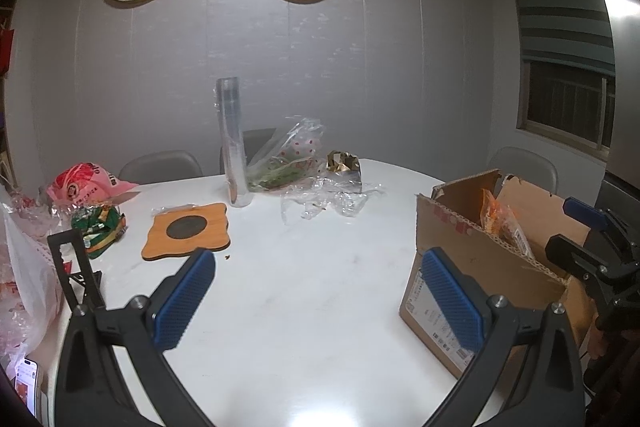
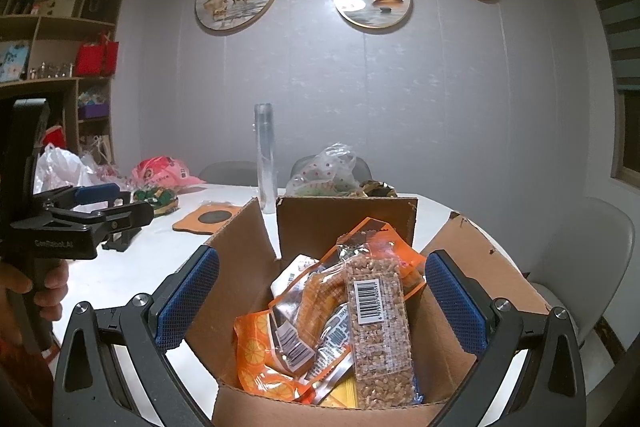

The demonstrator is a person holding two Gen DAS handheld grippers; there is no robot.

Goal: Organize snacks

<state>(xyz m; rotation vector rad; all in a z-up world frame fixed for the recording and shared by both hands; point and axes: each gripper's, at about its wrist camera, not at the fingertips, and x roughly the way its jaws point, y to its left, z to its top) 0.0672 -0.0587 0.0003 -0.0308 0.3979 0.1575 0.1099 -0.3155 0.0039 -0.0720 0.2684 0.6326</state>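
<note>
An open cardboard box (image 2: 344, 223) stands on the white table (image 1: 320, 287) at the right; it also shows in the left wrist view (image 1: 472, 251). Inside lie several snack packets: a long grain bar (image 2: 378, 331), an orange packet (image 2: 256, 355) and a clear packet (image 2: 308, 311). My right gripper (image 2: 322, 303) is open and empty, hovering over the box. My left gripper (image 1: 320, 299) is open and empty above bare table, left of the box. A green snack bag (image 1: 100, 227) and a pink bag (image 1: 80, 183) lie at the table's left.
A wooden coaster (image 1: 186, 231), a tall clear tube (image 1: 234, 147), crumpled clear plastic bags (image 1: 316, 183) and a gold wrapper (image 1: 344, 163) sit mid-table. A phone stand (image 1: 76, 275) and white bags (image 1: 24, 267) are at the left edge. Chairs ring the table.
</note>
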